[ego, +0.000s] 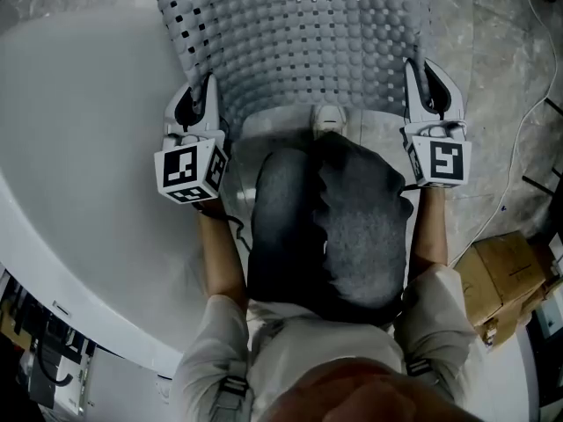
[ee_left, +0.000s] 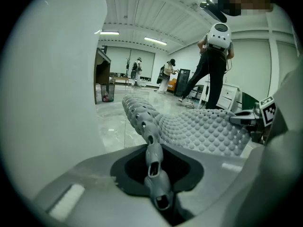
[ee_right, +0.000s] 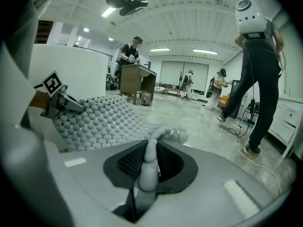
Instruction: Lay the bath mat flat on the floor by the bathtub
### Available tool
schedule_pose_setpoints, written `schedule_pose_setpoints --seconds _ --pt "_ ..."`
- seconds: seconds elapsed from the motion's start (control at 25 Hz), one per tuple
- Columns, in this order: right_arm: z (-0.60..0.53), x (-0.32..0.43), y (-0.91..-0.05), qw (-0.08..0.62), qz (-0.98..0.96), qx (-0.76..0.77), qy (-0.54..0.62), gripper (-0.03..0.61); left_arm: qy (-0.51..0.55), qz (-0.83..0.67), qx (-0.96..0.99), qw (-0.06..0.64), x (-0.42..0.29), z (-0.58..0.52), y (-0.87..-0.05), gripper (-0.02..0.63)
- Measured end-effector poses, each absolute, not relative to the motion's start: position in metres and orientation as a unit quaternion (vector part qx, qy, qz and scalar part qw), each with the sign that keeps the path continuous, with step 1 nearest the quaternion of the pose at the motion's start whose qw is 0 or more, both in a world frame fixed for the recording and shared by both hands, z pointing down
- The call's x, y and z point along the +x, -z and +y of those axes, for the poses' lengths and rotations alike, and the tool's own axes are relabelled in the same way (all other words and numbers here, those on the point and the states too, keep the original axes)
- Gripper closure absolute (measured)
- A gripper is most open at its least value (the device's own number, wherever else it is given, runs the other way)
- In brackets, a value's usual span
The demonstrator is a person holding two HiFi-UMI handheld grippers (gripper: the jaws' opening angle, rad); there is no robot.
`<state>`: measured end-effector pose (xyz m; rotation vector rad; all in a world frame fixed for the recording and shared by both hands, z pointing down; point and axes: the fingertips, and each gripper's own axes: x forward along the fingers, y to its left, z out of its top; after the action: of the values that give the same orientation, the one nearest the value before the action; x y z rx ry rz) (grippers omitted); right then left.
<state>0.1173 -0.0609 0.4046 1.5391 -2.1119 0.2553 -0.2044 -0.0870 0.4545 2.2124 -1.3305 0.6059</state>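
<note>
The grey bath mat (ego: 308,42), covered in round bumps and small holes, hangs stretched between my two grippers above the marble floor. My left gripper (ego: 208,86) is shut on the mat's near left corner, beside the white bathtub (ego: 79,174). My right gripper (ego: 415,77) is shut on the near right corner. In the left gripper view the mat's edge (ee_left: 152,148) runs up out of the shut left gripper (ee_left: 158,193). In the right gripper view a fold of the mat (ee_right: 147,167) is pinched upright in the right gripper (ee_right: 144,183), and the rest of the mat (ee_right: 99,119) spreads away to the left.
The tub's curved rim (ego: 106,323) runs along the left. A cardboard box (ego: 501,280) and a thin cable (ego: 519,143) lie on the floor at the right. The holder's dark trouser knees (ego: 325,227) fill the middle. Other people stand nearby (ee_right: 260,74) and further off (ee_left: 166,74).
</note>
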Motion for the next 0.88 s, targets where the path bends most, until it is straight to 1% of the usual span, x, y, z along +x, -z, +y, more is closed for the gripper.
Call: schedule_pose_setpoints --seconds 0.28,0.48,0.88 --pt "-0.058 0.120 -0.402 0.249 -0.776 0.575 -0.066 0.520 -0.206 -0.489 0.817 0.224 -0.204 -0.087 -0.455 0.557" --pt "-0.053 0.126 -0.371 0.234 -0.778 0.580 -0.053 0.520 -0.205 -0.492 0.820 0.210 -0.199 -0.083 -0.419 0.555" --pt "-0.050 0.132 -0.382 0.240 -0.775 0.583 -0.052 0.520 -0.217 -0.491 0.819 0.205 -0.200 -0.085 -0.426 0.554"
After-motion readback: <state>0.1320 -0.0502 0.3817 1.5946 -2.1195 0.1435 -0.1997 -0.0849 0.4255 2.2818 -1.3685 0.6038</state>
